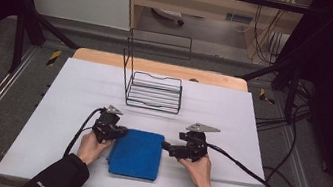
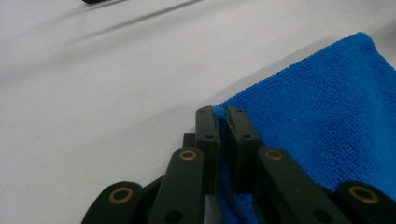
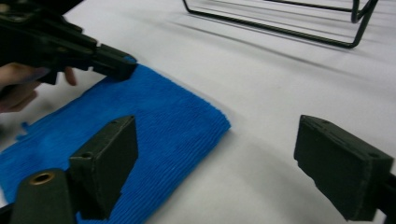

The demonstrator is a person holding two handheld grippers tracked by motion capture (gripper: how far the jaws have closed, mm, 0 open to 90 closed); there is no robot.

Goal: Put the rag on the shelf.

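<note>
A folded blue cloth (image 1: pixel 137 153) lies flat on the white tabletop (image 1: pixel 79 90) near the front edge. My left gripper (image 1: pixel 123 131) is at the cloth's far left corner. In the left gripper view, its jaws (image 2: pixel 222 116) are shut on the edge of the cloth (image 2: pixel 327 116). My right gripper (image 1: pixel 166 146) sits at the cloth's far right corner. In the right gripper view it (image 3: pixel 217 130) stands open, one jaw over the cloth (image 3: pixel 154 121) and the other over bare table. The left gripper (image 3: pixel 116 65) also appears there, pinching the far corner.
A black wire rack (image 1: pixel 154 91) stands on the table behind the cloth, its base (image 3: pixel 280 23) close ahead of the right gripper. Cables trail from both grippers, and the right one runs off the table's right side (image 1: pixel 243 169).
</note>
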